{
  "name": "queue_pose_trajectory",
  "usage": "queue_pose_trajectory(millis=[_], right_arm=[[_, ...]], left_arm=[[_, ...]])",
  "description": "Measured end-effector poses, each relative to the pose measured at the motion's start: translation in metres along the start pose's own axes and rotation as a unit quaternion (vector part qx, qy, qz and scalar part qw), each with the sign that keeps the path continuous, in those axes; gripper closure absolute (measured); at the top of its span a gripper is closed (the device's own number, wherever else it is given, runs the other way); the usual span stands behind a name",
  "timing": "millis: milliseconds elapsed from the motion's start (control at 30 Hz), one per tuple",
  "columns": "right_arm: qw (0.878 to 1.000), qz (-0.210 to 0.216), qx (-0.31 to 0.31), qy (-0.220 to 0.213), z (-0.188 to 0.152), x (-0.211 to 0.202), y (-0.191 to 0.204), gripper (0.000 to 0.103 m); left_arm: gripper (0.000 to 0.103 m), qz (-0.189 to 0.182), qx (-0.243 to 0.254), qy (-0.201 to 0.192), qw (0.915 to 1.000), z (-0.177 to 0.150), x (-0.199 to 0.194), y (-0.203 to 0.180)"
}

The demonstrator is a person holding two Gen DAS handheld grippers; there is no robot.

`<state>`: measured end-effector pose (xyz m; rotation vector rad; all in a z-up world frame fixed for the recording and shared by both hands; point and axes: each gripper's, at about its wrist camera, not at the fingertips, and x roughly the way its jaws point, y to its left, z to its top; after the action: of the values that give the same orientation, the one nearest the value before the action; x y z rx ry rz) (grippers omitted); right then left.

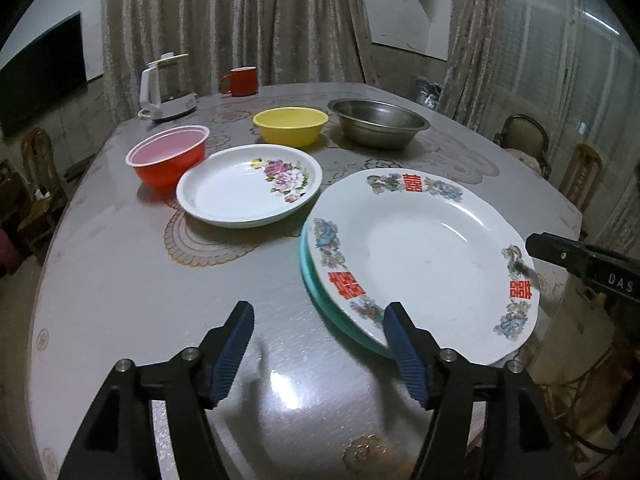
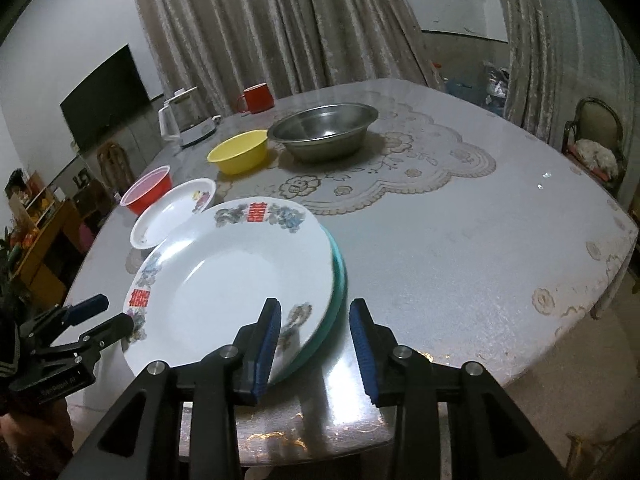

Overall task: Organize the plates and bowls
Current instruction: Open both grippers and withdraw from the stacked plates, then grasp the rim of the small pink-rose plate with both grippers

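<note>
A large white plate with red characters (image 1: 420, 256) (image 2: 232, 276) lies on a teal plate (image 1: 320, 300) (image 2: 338, 280) near the table's front edge. A smaller white plate with pink flowers (image 1: 248, 188) (image 2: 172, 212) lies behind it. A red bowl (image 1: 170, 156) (image 2: 148, 194), a yellow bowl (image 1: 290, 125) (image 2: 240, 156) and a steel bowl (image 1: 378, 122) (image 2: 324, 130) stand further back. My left gripper (image 1: 320, 356) is open and empty, just left of the stacked plates. My right gripper (image 2: 316, 348) is open at the stack's right rim, holding nothing.
A white kettle (image 1: 166, 90) (image 2: 182, 120) and a red mug (image 1: 240, 81) (image 2: 258, 100) stand at the back of the round table (image 1: 140, 272). Chairs (image 1: 580, 172) stand around it. Curtains hang behind.
</note>
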<state>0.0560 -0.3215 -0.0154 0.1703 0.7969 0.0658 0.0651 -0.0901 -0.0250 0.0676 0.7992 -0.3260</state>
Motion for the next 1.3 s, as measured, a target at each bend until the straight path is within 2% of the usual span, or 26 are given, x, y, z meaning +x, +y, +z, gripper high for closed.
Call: queue_pose_trajectory(millis=[267,333,567,733,800,967,1133,1267,1300], right_arm=[[0.999,0.011,-0.038,0.007,0.01,0.007,0.024,0.066],[0.999,0.013,-0.049,0.011,0.015,0.011,0.031,0.064],[0.997,0.039,-0.065,0.017,0.036,0.024,0.05,0.064],[0.995,0.043,-0.089,0.027,0.047,0.033,0.062,0.064],[0.994,0.047,-0.094,0.038,0.052,0.038,0.063,0.064],[0.989,0.098,-0.083,0.077,0.07,0.056,0.056,0.064],[0.984,0.109,-0.118,0.076,0.087,0.068,0.065,0.064],[0.979,0.148,-0.103,0.096,0.105,0.088,0.065,0.057],[0.978,0.156,-0.103,0.097,0.109,0.093,0.066,0.051]], left_arm=[[0.013,0.013,-0.029,0.008,0.9995,0.001,0.0,0.015],[0.011,0.018,-0.039,0.01,0.999,0.002,0.002,0.021],[0.011,0.023,-0.065,0.028,0.9973,0.007,0.009,0.034],[0.01,0.027,-0.083,0.029,0.9958,0.012,0.012,0.045],[0.01,0.022,-0.103,0.027,0.9941,0.015,0.013,0.052],[0.009,0.009,-0.149,0.017,0.9886,0.023,0.013,0.07],[0.007,0.008,-0.185,0.024,0.9825,0.032,0.023,0.087],[0.007,0.0,-0.221,0.022,0.975,0.038,0.029,0.103],[0.007,-0.001,-0.228,0.02,0.9734,0.04,0.03,0.107]])
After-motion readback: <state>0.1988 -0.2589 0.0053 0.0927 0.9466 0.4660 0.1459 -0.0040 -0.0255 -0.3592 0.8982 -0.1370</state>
